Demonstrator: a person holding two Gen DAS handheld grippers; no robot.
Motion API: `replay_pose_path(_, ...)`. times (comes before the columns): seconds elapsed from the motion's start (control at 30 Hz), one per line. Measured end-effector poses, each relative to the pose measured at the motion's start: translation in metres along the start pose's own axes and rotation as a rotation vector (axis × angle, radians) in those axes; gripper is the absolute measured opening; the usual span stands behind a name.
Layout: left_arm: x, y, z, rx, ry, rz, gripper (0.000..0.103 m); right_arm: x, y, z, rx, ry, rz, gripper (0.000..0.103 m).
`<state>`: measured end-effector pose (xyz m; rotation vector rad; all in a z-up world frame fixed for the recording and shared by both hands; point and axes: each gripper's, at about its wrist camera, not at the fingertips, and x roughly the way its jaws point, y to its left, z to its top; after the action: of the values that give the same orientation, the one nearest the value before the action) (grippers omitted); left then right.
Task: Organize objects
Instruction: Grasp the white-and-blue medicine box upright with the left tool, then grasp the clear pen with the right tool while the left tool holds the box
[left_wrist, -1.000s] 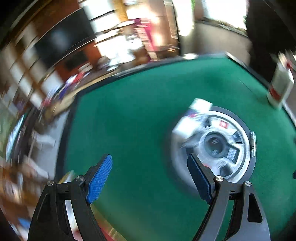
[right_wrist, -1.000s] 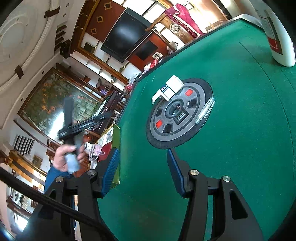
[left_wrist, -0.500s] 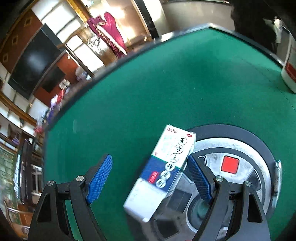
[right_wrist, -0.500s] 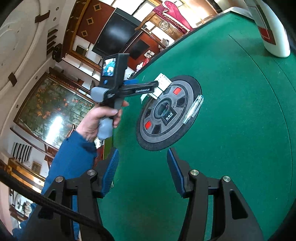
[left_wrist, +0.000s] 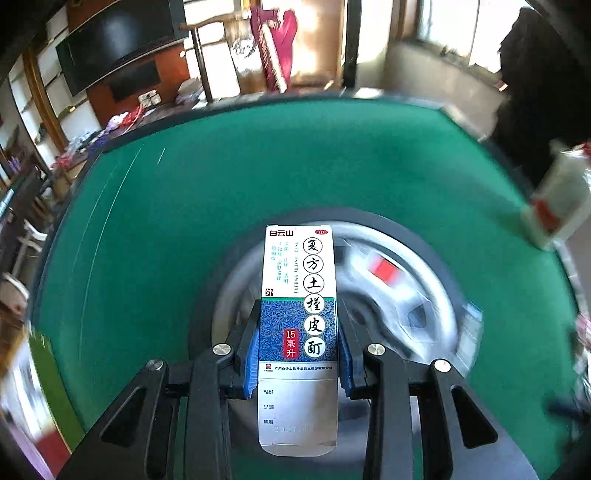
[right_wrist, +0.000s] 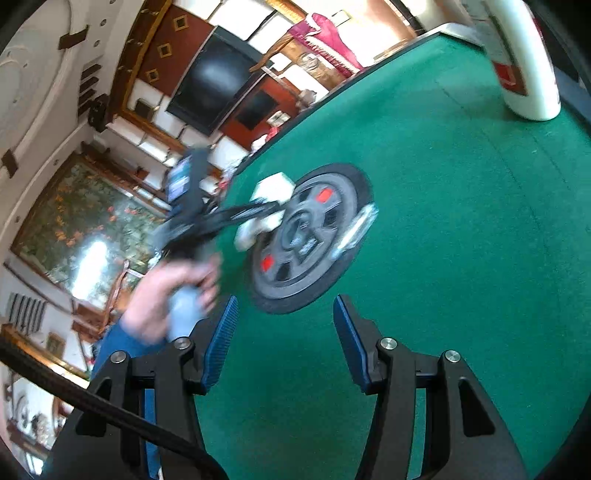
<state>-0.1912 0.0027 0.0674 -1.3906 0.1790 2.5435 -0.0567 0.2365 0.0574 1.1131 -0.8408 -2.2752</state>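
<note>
My left gripper (left_wrist: 298, 343) is shut on a white and blue medicine box (left_wrist: 298, 295) with Chinese lettering, held lengthwise between the blue pads above the round grey centre console (left_wrist: 399, 295) of the green table (left_wrist: 184, 240). In the right wrist view the left gripper (right_wrist: 266, 206) shows blurred with the box (right_wrist: 271, 190) at the console's (right_wrist: 310, 236) left edge. My right gripper (right_wrist: 284, 332) is open and empty above the green felt (right_wrist: 461, 258), near the table's front.
A white bottle with a red label (left_wrist: 557, 206) stands at the table's right edge; it also shows in the right wrist view (right_wrist: 524, 62). A clear strip (right_wrist: 356, 229) lies on the console's right rim. Shelves and a TV lie beyond the table.
My left gripper moved in over the medicine box and closed on it; the box now sits straight between the pads. The right gripper stayed open and shifted slightly.
</note>
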Motion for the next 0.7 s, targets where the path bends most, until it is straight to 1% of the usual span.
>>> replay_pose_path(0.07,-0.033,0.003,-0.038,-0.043,-0.047,-0.043,0.029,0.002,-0.002,0.002,-0.021,-0.002,-0.037,0.051)
replay_pose_path(0.1,-0.041,0.004,-0.049,-0.056,-0.068,-0.070,0.029,0.004,-0.002,0.004,-0.035,-0.005,-0.066,0.044)
replay_pose_path(0.13,-0.052,0.007,-0.063,-0.071,-0.098,-0.094,0.029,0.006,-0.002,0.005,-0.046,-0.009,-0.100,0.043)
replay_pose_path(0.17,-0.058,0.008,-0.075,-0.082,-0.117,-0.099,0.029,0.010,-0.003,0.008,-0.046,-0.011,-0.126,0.042)
replay_pose_path(0.23,-0.066,0.009,-0.087,-0.071,-0.143,-0.107,0.029,0.019,-0.005,0.012,-0.019,0.005,-0.137,0.042)
replay_pose_path(0.27,-0.068,0.010,-0.086,-0.070,-0.151,-0.109,0.029,0.024,-0.004,0.013,-0.007,0.013,-0.135,0.040)
replay_pose_path(0.33,-0.064,0.008,-0.078,-0.040,-0.170,-0.106,0.029,0.037,0.000,0.018,-0.004,0.032,-0.171,0.040)
replay_pose_path(0.4,-0.064,0.010,-0.078,-0.038,-0.177,-0.098,0.029,0.046,0.002,0.022,0.004,0.016,-0.215,0.040)
replay_pose_path(0.47,-0.063,0.006,-0.080,-0.011,-0.179,-0.095,0.029,0.056,0.004,0.029,-0.002,0.014,-0.273,0.040)
replay_pose_path(0.5,-0.066,0.003,-0.089,0.000,-0.184,-0.082,0.029,0.061,0.005,0.032,-0.003,0.009,-0.311,0.040)
replay_pose_path(0.53,-0.065,0.004,-0.090,0.000,-0.190,-0.074,0.029,0.066,0.004,0.037,-0.005,0.009,-0.354,0.040)
replay_pose_path(0.6,-0.061,0.010,-0.091,-0.016,-0.181,-0.103,0.029,0.073,0.003,0.042,0.002,0.008,-0.387,0.040)
replay_pose_path(0.63,-0.061,0.013,-0.091,-0.029,-0.184,-0.105,0.029,0.081,0.005,0.045,-0.012,0.033,-0.423,0.040)
replay_pose_path(0.7,-0.061,0.016,-0.091,-0.033,-0.186,-0.100,0.029,0.093,0.010,0.048,-0.037,0.056,-0.450,0.040)
